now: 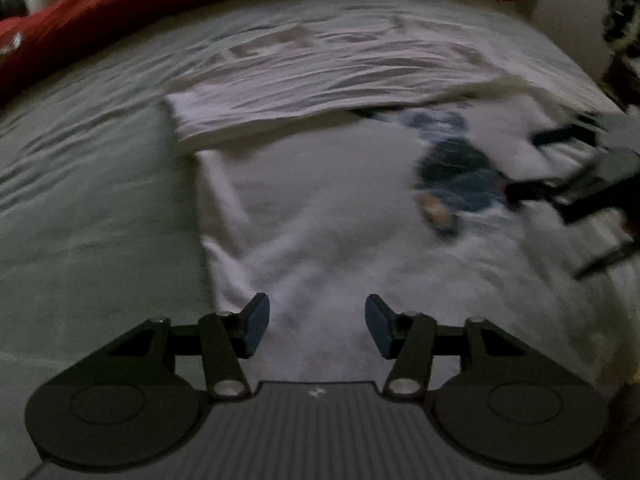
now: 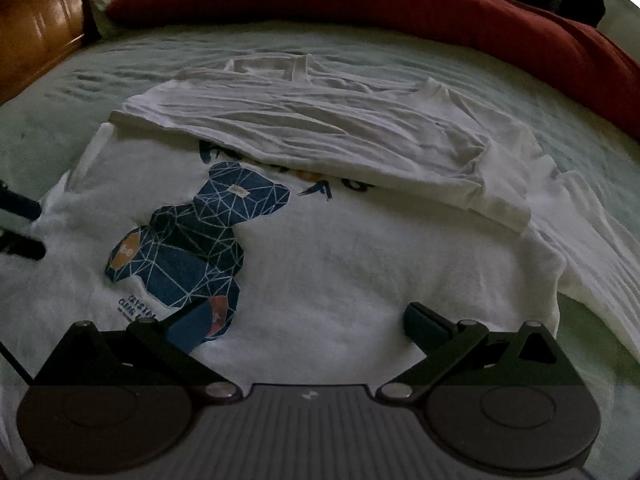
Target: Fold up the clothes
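Lay spread flat on the bed (image 2: 100,80), print side up: a white T-shirt with a blue bear print (image 2: 320,264), smoothed out across the pale green sheet (image 1: 80,200), seemingly so that edges and sleeves could be reached from both sides. Draped across its upper part, hiding the top of the print: a second white T-shirt (image 2: 320,132), wrinkled and partly doubled over, one sleeve trailing toward the right edge in the right wrist view. Could not be settled from this alone whether that second shirt was waiting its turn or had merely been put aside there; same for the printed shirt, flat enough to suit either a fold about to be made or a garment just laid out. Hovered low over the near hem of the printed shirt, jaws apart and empty: the right gripper (image 2: 308,324), placed as if to pinch the hem. Stood likewise over the shirt's left edge, jaws parted with nothing between them, view blurred: the left gripper (image 1: 318,326). Pushed back to the far side of the bed, clear of the folding space: a red duvet (image 2: 400,4). Beyond that, at the left: a wooden headboard (image 2: 36,28).
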Available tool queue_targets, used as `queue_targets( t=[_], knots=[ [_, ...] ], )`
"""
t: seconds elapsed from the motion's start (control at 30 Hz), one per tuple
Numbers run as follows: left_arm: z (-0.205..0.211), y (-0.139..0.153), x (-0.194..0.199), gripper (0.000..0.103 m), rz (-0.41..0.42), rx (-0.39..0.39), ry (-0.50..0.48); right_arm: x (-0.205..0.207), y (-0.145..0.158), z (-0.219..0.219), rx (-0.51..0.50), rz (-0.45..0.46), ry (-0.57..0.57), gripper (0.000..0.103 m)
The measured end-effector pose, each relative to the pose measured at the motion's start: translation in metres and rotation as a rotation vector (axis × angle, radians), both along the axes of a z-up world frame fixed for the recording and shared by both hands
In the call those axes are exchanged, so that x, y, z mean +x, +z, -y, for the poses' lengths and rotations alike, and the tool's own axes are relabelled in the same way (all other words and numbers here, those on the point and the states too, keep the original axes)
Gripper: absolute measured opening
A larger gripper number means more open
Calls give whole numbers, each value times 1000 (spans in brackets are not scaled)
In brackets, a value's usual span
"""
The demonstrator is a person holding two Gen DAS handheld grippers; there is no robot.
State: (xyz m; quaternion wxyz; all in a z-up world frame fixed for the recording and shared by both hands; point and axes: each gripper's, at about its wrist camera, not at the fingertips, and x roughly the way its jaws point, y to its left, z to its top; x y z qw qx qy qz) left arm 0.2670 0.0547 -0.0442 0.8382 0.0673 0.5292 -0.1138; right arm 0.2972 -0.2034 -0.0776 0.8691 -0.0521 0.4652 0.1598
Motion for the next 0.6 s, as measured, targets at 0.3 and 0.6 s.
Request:
queue_targets(
  t=[0.3, 0.6],
  knots=[
    [-19, 2, -40, 58, -48, -17, 53, -7, -4, -2, -12, 42, 25, 103],
    [-18, -10, -65, 57, -75, -95, -142, -13, 6, -6, -37, 31, -4, 103]
  ],
)
